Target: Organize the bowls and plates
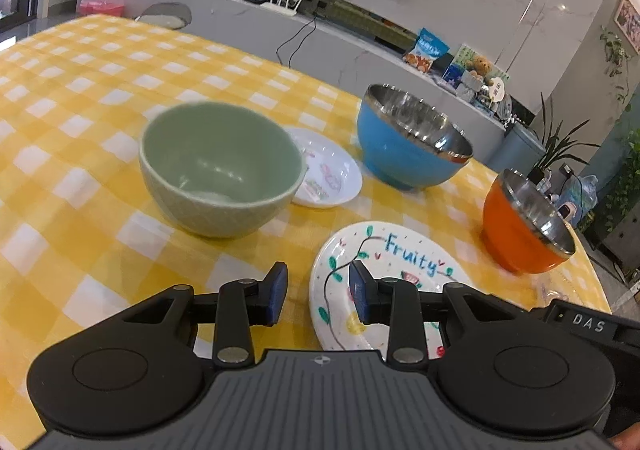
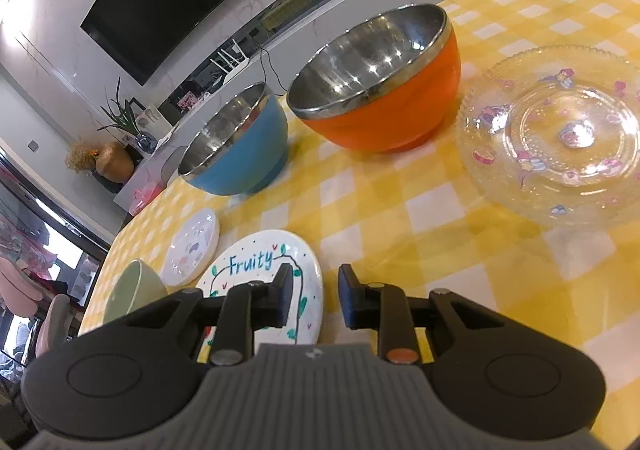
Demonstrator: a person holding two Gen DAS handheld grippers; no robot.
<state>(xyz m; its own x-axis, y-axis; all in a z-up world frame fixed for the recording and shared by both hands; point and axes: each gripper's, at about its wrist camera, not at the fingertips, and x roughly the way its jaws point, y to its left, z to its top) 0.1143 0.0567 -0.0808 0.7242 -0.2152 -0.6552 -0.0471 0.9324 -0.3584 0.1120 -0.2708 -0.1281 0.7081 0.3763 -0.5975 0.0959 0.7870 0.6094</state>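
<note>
Basically, both grippers were released and empty, and the Fruity plate (image 1: 384, 274) lay flat just beyond the left gripper (image 1: 318, 298), nearer it than the right gripper (image 2: 314, 300).

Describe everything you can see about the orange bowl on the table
The orange bowl is round and deep, with a glossy orange outer shell and a shiny metal lining that looks like stainless steel, finished by a silvery rim band. It stands upright and empty on the yellow checked tablecloth, resting on a small foot. The blue bowl of the same build sits beside it, apart, and the clear glass plate lies on its other side. Neither gripper touches it. No dents or food show.
</note>
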